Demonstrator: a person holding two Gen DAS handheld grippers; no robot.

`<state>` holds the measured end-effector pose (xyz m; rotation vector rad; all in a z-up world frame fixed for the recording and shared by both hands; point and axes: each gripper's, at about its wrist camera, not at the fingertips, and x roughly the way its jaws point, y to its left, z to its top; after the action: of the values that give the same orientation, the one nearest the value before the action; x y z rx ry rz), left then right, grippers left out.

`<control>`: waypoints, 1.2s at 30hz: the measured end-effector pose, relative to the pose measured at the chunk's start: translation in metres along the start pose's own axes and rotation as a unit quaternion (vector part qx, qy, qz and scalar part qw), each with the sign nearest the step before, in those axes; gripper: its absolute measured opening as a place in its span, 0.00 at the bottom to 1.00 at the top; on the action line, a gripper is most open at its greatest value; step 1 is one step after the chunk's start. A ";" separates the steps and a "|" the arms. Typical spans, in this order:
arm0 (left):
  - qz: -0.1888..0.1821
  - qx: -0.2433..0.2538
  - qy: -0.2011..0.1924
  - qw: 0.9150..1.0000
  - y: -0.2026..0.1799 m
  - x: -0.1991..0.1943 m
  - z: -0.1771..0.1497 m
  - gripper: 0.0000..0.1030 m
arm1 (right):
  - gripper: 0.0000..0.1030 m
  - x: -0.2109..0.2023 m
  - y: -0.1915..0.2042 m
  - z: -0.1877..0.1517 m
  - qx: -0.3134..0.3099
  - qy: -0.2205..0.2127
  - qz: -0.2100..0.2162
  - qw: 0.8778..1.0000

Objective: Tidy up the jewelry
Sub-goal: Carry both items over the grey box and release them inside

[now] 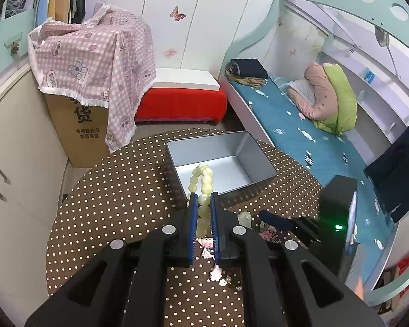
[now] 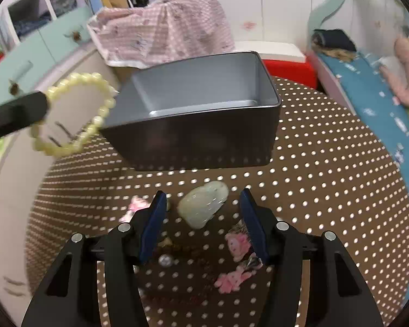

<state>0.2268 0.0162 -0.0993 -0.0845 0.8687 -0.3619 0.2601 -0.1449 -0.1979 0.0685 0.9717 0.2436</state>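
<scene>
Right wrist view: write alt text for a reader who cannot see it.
An open hand-held gripper hovers over a pale green stone on a dotted tablecloth, facing an empty metal box. At left, the other hand-held gripper holds up a yellow bead bracelet.

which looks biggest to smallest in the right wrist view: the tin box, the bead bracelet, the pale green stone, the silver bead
1. tin box, by far the largest.
2. bead bracelet, held up in the left gripper, so its nearness is unsure.
3. pale green stone, between the right gripper's open jaws.
4. silver bead, smallest.
</scene>
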 end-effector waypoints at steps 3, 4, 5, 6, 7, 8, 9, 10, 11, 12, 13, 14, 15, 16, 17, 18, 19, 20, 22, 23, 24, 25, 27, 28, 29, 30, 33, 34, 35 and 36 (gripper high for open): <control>0.001 0.004 0.001 1.000 -0.002 0.001 -0.003 0.08 | 0.52 0.009 -0.001 0.001 -0.003 0.006 -0.019 1.000; 0.001 0.004 0.001 1.000 -0.002 0.001 -0.003 0.08 | 0.52 0.008 0.000 0.001 -0.007 0.004 -0.023 1.000; 0.000 0.003 0.001 1.000 -0.002 0.002 -0.004 0.08 | 0.52 0.009 0.004 0.000 -0.018 0.006 -0.033 0.999; -0.001 0.003 0.002 1.000 -0.002 0.002 -0.003 0.08 | 0.52 0.010 0.008 -0.001 -0.029 0.009 -0.044 0.999; 0.000 0.002 0.002 1.000 -0.003 0.003 -0.003 0.08 | 0.52 0.010 0.010 -0.002 -0.037 0.009 -0.050 0.998; -0.001 0.001 0.002 1.000 -0.003 0.003 -0.003 0.08 | 0.52 0.010 0.010 -0.003 -0.038 0.006 -0.049 0.998; -0.002 0.000 0.003 1.000 -0.003 0.003 -0.003 0.08 | 0.47 0.010 0.010 -0.002 -0.042 0.004 -0.048 0.998; -0.003 0.000 0.002 1.000 -0.003 0.003 -0.002 0.08 | 0.36 0.008 0.009 -0.004 -0.045 0.003 -0.042 0.998; -0.004 0.002 0.001 1.000 -0.004 0.002 -0.002 0.08 | 0.35 0.007 0.009 -0.005 -0.046 0.005 -0.040 0.998; -0.004 0.003 0.001 1.000 -0.005 0.003 -0.002 0.08 | 0.31 0.007 0.009 -0.006 -0.048 0.006 -0.037 0.998; -0.005 0.004 0.001 1.000 -0.005 0.003 -0.001 0.08 | 0.31 0.006 0.010 -0.007 -0.048 0.006 -0.036 0.998; -0.005 0.004 0.001 1.000 -0.006 0.003 0.000 0.08 | 0.31 0.005 0.008 -0.008 -0.047 0.005 -0.033 0.998; -0.006 0.004 0.000 1.000 -0.006 0.003 0.001 0.08 | 0.31 0.004 0.007 -0.009 -0.046 0.005 -0.030 0.998; -0.007 0.004 0.000 1.000 -0.006 0.002 0.001 0.08 | 0.31 0.001 0.005 -0.011 -0.045 0.005 -0.027 0.999; -0.008 0.004 0.000 1.000 -0.007 0.002 0.002 0.08 | 0.31 -0.003 0.002 -0.014 -0.044 0.003 -0.022 0.999; -0.010 0.004 0.000 1.000 -0.007 0.002 0.003 0.08 | 0.31 -0.006 0.001 -0.017 -0.043 0.002 -0.018 0.999; -0.012 0.004 0.000 1.000 -0.007 0.002 0.004 0.08 | 0.31 -0.011 0.000 -0.017 -0.045 -0.002 -0.018 0.999; -0.014 0.004 -0.001 1.000 -0.008 0.002 0.006 0.08 | 0.31 -0.014 -0.003 -0.017 -0.047 -0.005 -0.017 0.999; -0.016 0.005 -0.003 1.000 -0.008 0.001 0.010 0.08 | 0.31 -0.023 -0.006 -0.015 -0.048 -0.011 -0.014 0.999; -0.017 0.005 -0.005 1.000 -0.009 -0.001 0.012 0.08 | 0.31 -0.026 -0.007 -0.014 -0.048 -0.014 -0.015 0.999; -0.019 0.006 -0.007 1.000 -0.010 -0.001 0.016 0.08 | 0.31 -0.030 -0.009 -0.012 -0.046 -0.015 -0.012 0.999; -0.019 0.007 -0.008 1.000 -0.011 -0.002 0.019 0.08 | 0.31 -0.037 -0.012 -0.010 -0.041 -0.021 -0.006 0.999; -0.019 0.008 -0.014 1.000 -0.013 -0.004 0.026 0.08 | 0.31 -0.048 -0.015 -0.005 -0.036 -0.032 -0.001 0.999; -0.019 0.010 -0.019 1.000 -0.015 -0.005 0.031 0.08 | 0.31 -0.056 -0.017 -0.001 -0.032 -0.040 0.003 0.999; -0.018 0.011 -0.022 1.000 -0.016 -0.005 0.036 0.08 | 0.31 -0.062 -0.019 0.003 -0.029 -0.047 0.008 0.998; -0.019 0.011 -0.024 0.999 -0.016 -0.005 0.039 0.08 | 0.31 -0.065 -0.019 0.006 -0.028 -0.050 0.010 0.998; -0.025 0.009 -0.022 0.999 -0.019 0.000 0.051 0.08 | 0.31 -0.079 -0.021 0.021 -0.022 -0.067 0.017 0.997; -0.026 0.009 -0.023 0.999 -0.020 0.001 0.053 0.08 | 0.31 -0.081 -0.021 0.026 -0.018 -0.071 0.021 0.997; -0.025 0.010 -0.026 0.999 -0.021 0.002 0.056 0.08 | 0.31 -0.084 -0.022 0.032 -0.014 -0.077 0.026 0.997; -0.022 0.012 -0.025 0.999 -0.022 0.006 0.059 0.08 | 0.31 -0.086 -0.023 0.039 -0.009 -0.078 0.028 0.997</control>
<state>0.2687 -0.0109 -0.0605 -0.0908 0.8145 -0.4098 0.2501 -0.1850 -0.1103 0.0971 0.8127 0.2951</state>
